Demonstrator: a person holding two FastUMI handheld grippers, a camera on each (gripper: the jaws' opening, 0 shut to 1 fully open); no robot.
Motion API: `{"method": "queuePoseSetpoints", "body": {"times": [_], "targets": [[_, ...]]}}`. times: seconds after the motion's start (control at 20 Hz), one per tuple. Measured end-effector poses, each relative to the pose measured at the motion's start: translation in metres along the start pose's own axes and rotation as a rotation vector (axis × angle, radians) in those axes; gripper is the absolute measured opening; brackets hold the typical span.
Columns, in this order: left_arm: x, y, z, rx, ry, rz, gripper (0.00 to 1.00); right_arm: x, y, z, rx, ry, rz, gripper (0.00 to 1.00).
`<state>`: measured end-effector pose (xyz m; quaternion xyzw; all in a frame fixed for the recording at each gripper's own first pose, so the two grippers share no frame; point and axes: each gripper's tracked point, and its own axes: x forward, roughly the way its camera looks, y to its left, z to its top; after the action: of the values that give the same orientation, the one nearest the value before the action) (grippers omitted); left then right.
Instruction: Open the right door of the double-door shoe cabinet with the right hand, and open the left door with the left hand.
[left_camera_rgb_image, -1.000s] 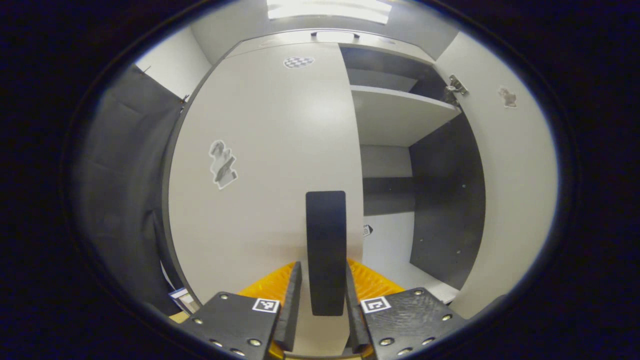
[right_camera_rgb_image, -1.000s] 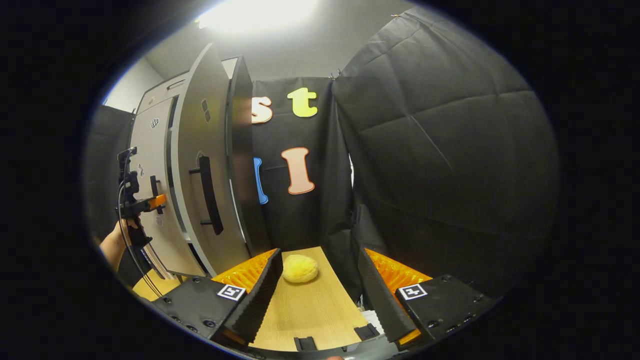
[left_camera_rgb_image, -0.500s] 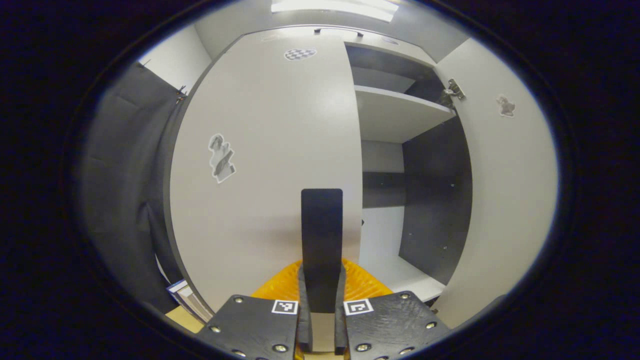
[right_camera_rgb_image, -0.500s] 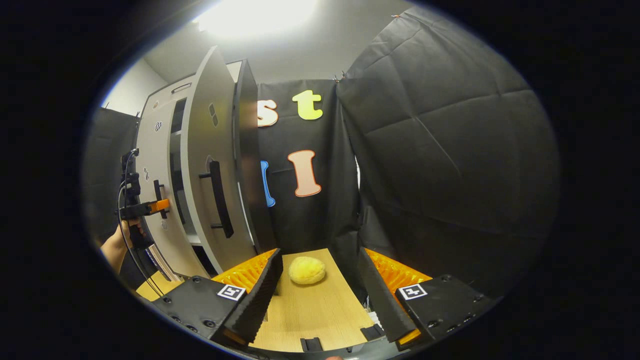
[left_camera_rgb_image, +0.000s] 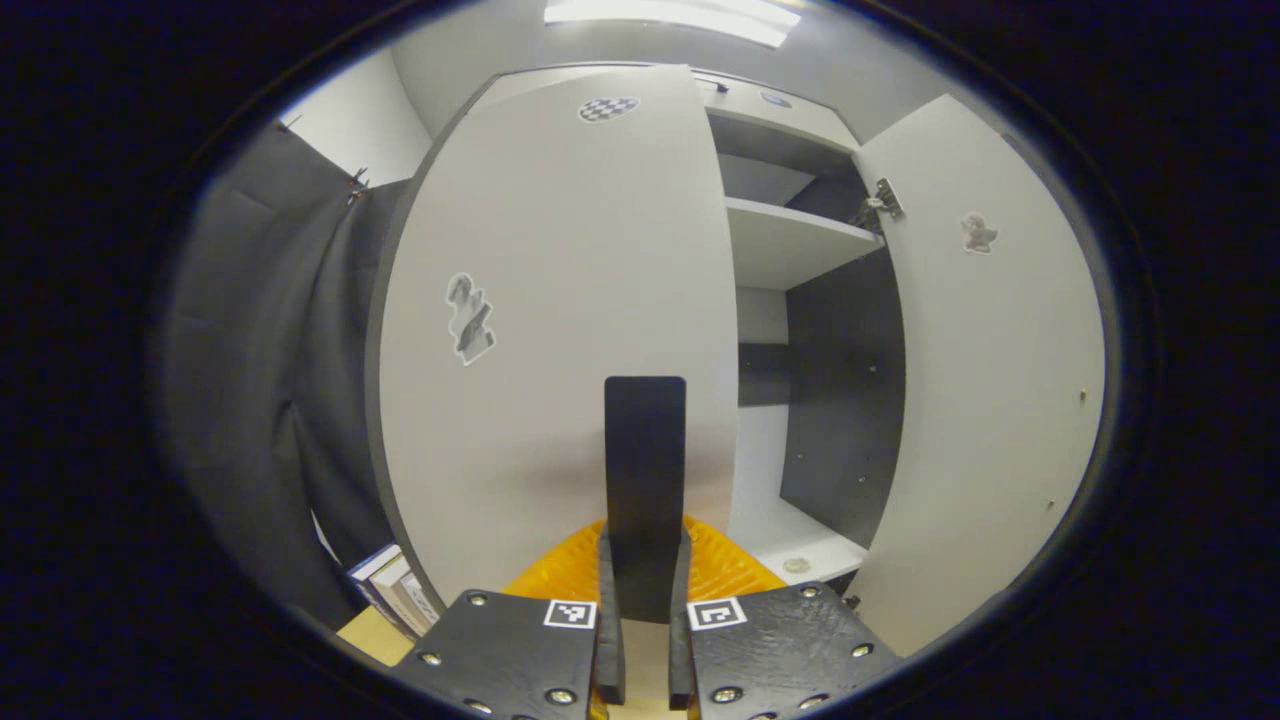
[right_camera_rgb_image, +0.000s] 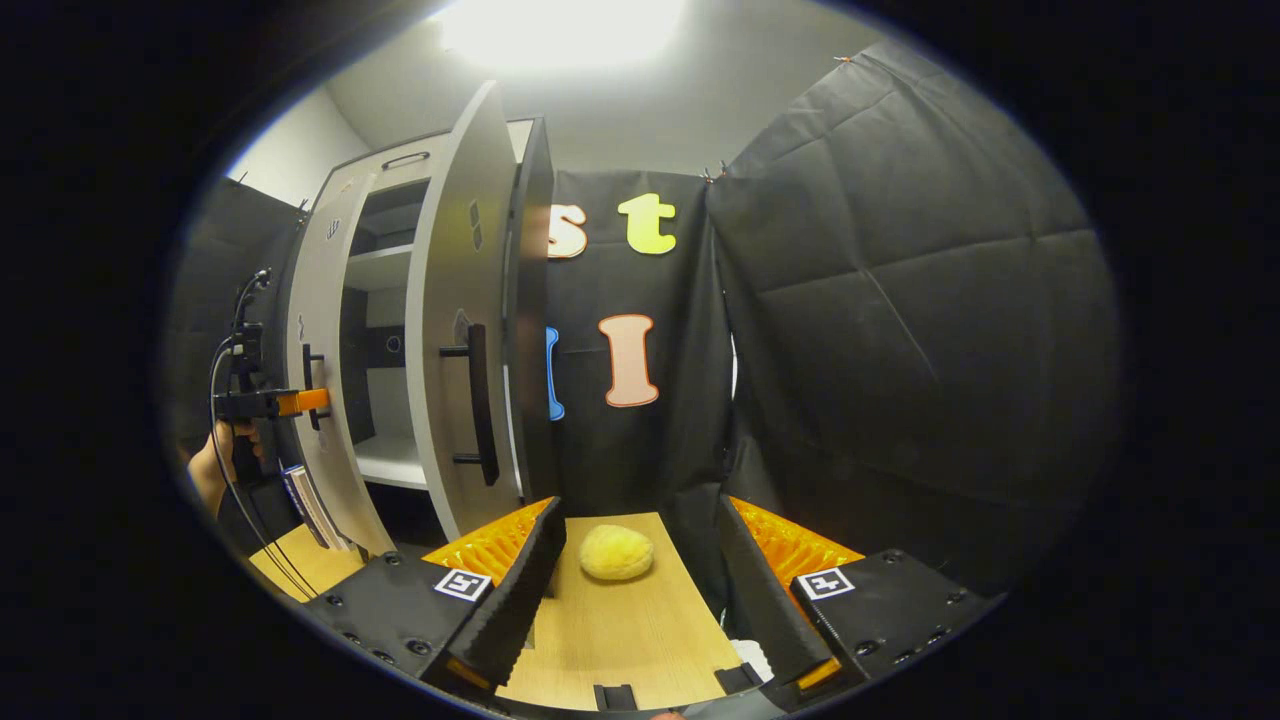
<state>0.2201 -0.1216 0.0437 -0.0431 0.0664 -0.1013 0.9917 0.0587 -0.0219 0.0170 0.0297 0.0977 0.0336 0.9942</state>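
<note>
In the left gripper view, my left gripper (left_camera_rgb_image: 645, 548) is shut on the black vertical handle (left_camera_rgb_image: 645, 470) of the pale grey left door (left_camera_rgb_image: 560, 300), which stands slightly ajar. The right door (left_camera_rgb_image: 990, 400) is swung wide open, and the cabinet's shelves (left_camera_rgb_image: 795, 250) and dark inner wall show between the doors. In the right gripper view, my right gripper (right_camera_rgb_image: 640, 590) is open and holds nothing, away from the cabinet. That view shows the right door (right_camera_rgb_image: 455, 300) with its black handle (right_camera_rgb_image: 480, 400), and farther left the left gripper (right_camera_rgb_image: 295, 402) on the left door, held by a hand (right_camera_rgb_image: 210, 465).
A yellow round lump (right_camera_rgb_image: 616, 552) lies on a wooden table top (right_camera_rgb_image: 620, 640) just ahead of my right gripper. Several books (left_camera_rgb_image: 395, 590) lean at the cabinet's lower left. Black cloth walls (right_camera_rgb_image: 900, 350) close in the right and back sides.
My left gripper went from open around the left door's handle to shut on it, and the left door has begun to swing out. The right gripper has drifted slightly, staying open.
</note>
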Motion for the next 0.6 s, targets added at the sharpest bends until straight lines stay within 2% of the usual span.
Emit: {"method": "queuePoseSetpoints", "body": {"times": [0.3,0.6], "targets": [[-0.029,0.016,-0.001,-0.004,0.010,-0.027,0.18,0.002,0.027,0.006,-0.009,-0.004,0.043,0.95],[-0.046,0.026,-0.001,0.005,0.010,-0.042,0.18,-0.001,0.042,0.008,-0.017,-0.003,0.054,0.95]]}}
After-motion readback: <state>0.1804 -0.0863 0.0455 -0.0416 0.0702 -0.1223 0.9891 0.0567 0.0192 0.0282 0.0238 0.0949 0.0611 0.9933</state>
